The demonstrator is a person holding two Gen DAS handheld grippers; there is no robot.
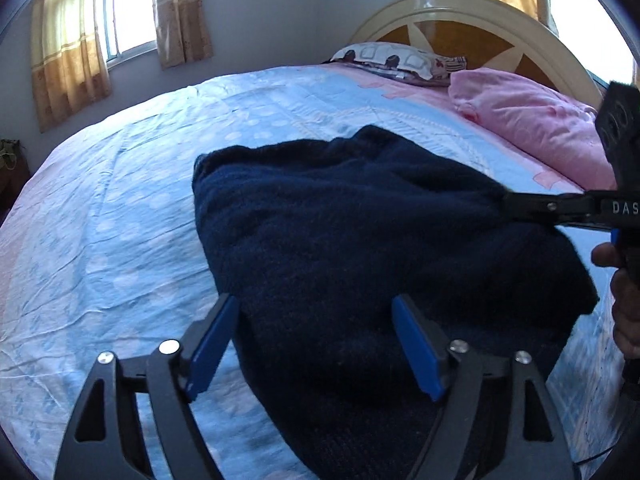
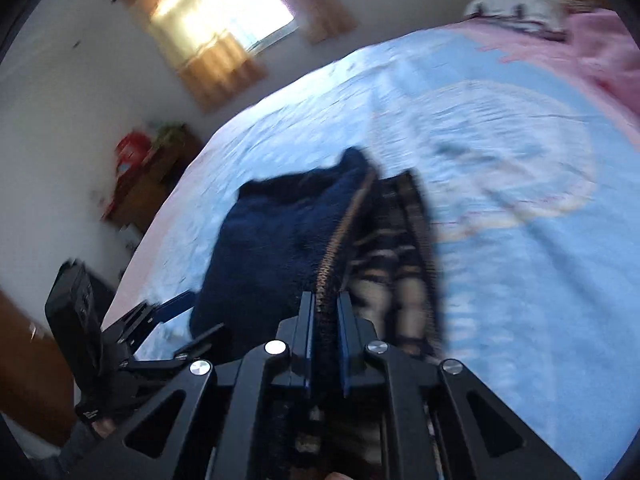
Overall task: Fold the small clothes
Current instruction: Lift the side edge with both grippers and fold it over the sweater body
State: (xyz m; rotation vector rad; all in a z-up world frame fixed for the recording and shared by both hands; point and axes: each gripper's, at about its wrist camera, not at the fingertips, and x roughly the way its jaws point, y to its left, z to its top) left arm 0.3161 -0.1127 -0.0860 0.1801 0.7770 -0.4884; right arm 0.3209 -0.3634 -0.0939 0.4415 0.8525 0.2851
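Observation:
A dark navy knit garment lies bunched on the blue bedsheet. My left gripper is open, its blue pads either side of the garment's near edge, nothing held. My right gripper is shut on the garment's edge, lifting it so the striped inner side shows. In the left wrist view the right gripper comes in from the right and pinches the garment's right side. The left gripper shows at the lower left of the blurred right wrist view.
A pink blanket and a patterned pillow lie at the headboard. Curtained windows are behind the bed. A wooden cabinet with red items stands beside the bed's far side.

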